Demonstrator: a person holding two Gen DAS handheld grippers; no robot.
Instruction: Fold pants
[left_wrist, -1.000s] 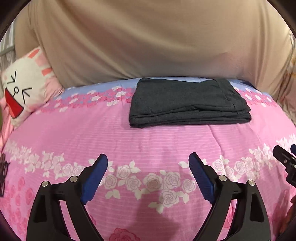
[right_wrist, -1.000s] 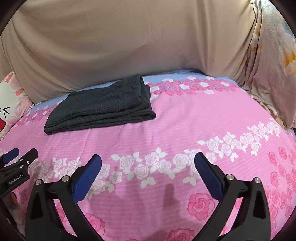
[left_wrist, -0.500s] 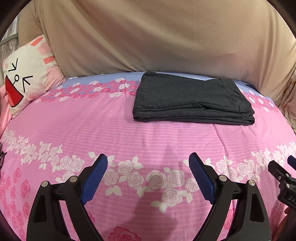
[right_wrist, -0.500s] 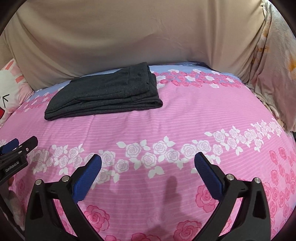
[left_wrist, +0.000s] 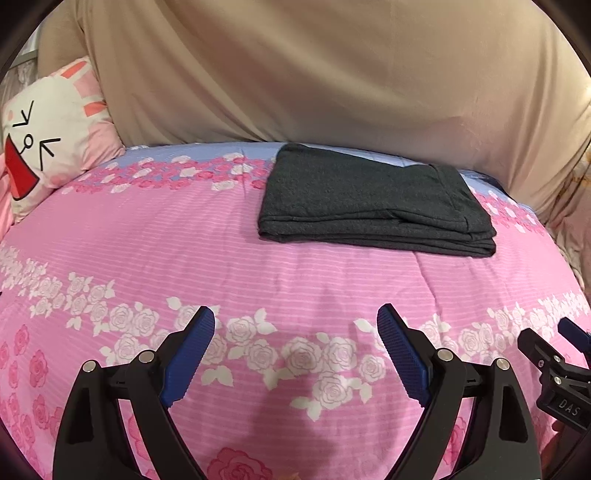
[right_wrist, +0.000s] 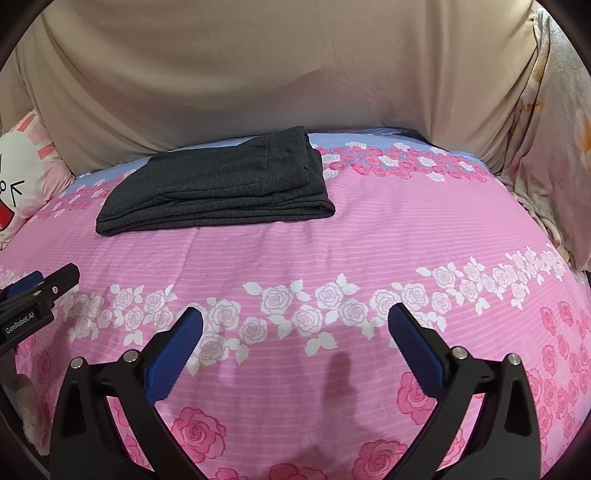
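Both the left hand-held gripper (left_wrist: 295, 317) and right hand-held gripper (right_wrist: 295, 317) hover spread wide, empty, short of the folded pants (left_wrist: 373, 203).

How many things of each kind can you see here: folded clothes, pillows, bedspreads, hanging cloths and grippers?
Pants: 1
Pillow: 1
Bedspread: 1
Hanging cloths: 2, a beige sheet and a floral cloth
Grippers: 2, left gripper and right gripper, both open
Total: 7
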